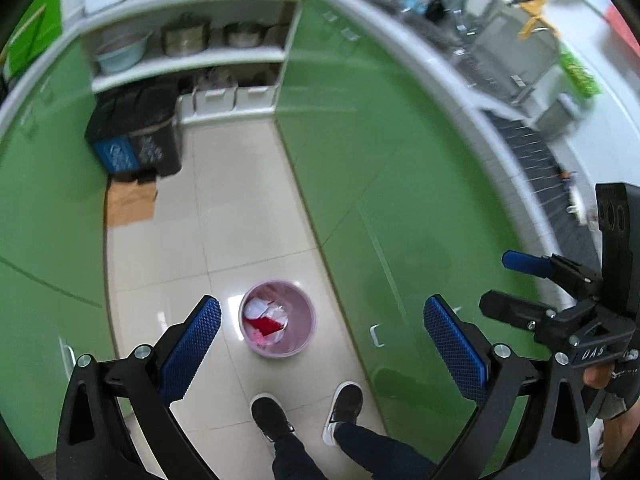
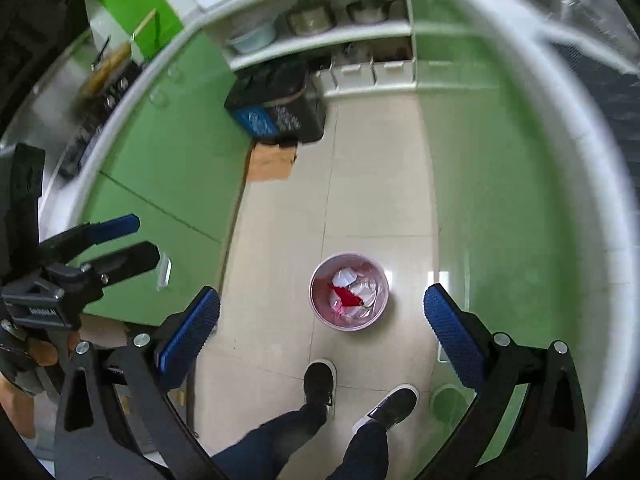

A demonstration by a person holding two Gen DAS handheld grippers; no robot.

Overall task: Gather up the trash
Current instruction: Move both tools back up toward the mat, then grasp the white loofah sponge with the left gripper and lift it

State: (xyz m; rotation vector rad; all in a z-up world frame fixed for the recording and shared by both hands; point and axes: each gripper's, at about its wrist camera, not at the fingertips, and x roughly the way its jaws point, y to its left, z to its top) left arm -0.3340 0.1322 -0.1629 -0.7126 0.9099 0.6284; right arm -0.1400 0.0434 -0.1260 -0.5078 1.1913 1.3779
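A small pink bin (image 1: 277,318) (image 2: 349,291) stands on the tiled floor far below both grippers. It holds white, pink and red scraps of trash (image 1: 267,320) (image 2: 352,292). My left gripper (image 1: 322,346) is open, its blue pads wide apart with nothing between them. My right gripper (image 2: 322,330) is open too and empty; it also shows at the right edge of the left wrist view (image 1: 504,280). In the right wrist view the left gripper (image 2: 136,236) appears at the left edge. Both point steeply down over the bin.
The person's dark shoes (image 1: 308,412) (image 2: 356,392) stand just near of the bin. Green cabinet fronts (image 1: 360,152) line both sides of the narrow floor. A black and blue sorting bin (image 1: 134,140), a brown cardboard sheet (image 1: 130,202) and shelves with pots (image 1: 186,36) lie ahead. A sink counter (image 1: 512,56) runs at right.
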